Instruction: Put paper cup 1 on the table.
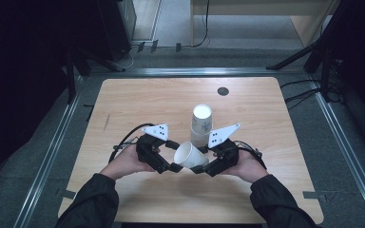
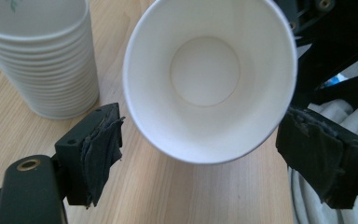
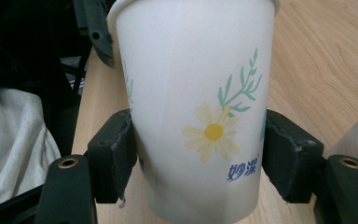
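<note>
Paper cup (image 1: 189, 155) tipped sideways, clamped in right gripper (image 1: 202, 167) jaws (daisy print), mouth between left gripper (image 1: 173, 167) jaws, spread apart, cup stack (image 1: 201, 124) just behind on surface (image 1: 138, 102).

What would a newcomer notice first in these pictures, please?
A white paper cup lies tilted at the table's near middle, clamped by the right claw, its mouth facing the open left claw. Just behind it stands a stack of cups on the wooden table.

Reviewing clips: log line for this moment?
right gripper: shut on paper cup | left gripper: open at its rim | cup stack: upright behind
</note>
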Motion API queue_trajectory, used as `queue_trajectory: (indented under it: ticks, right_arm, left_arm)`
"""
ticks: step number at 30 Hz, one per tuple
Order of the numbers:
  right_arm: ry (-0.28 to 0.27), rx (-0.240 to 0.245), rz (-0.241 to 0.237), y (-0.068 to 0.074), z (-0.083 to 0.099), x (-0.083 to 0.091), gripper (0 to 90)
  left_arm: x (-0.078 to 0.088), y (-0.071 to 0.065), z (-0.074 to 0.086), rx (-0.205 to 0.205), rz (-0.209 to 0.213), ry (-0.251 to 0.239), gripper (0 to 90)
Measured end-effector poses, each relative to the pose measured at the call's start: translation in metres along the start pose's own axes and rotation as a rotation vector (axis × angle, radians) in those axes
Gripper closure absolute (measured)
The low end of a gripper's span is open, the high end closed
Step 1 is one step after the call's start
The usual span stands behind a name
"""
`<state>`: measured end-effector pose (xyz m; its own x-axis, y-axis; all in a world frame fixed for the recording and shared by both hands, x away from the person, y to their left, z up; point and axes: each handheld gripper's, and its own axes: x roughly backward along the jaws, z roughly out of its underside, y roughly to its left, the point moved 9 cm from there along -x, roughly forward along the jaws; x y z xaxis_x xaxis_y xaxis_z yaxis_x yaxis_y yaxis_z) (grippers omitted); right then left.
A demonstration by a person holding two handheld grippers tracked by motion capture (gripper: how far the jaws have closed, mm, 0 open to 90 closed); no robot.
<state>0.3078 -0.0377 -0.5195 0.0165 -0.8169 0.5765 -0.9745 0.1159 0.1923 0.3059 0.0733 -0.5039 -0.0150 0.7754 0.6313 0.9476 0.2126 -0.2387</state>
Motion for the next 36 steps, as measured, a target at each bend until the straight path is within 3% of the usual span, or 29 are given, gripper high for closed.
queue_trajectory:
  ticks: [13, 18, 30, 36]
  right_arm:
    - [-0.013, -0.003, -0.019, 0.0022, -0.0025, -0.0021, 32.7]
    - [-0.01, 0.0, -0.027, 0.004, -0.0027, -0.0047, 32.7]
    - [-0.001, -0.013, -0.034, 0.0039, -0.0015, -0.0069, 33.0]
    - [0.004, -0.028, -0.046, 0.0046, -0.001, -0.0077, 28.1]
  left_arm:
    - [-0.0076, -0.0029, -0.0075, 0.009, 0.018, -0.046, 15.5]
    - [-0.01, -0.0047, -0.0088, 0.0, 0.014, -0.05, 18.3]
    - [-0.0095, -0.0018, -0.0074, 0.022, 0.021, -0.04, 24.1]
    - [-0.0051, -0.0021, -0.0092, 0.021, 0.02, -0.05, 24.5]
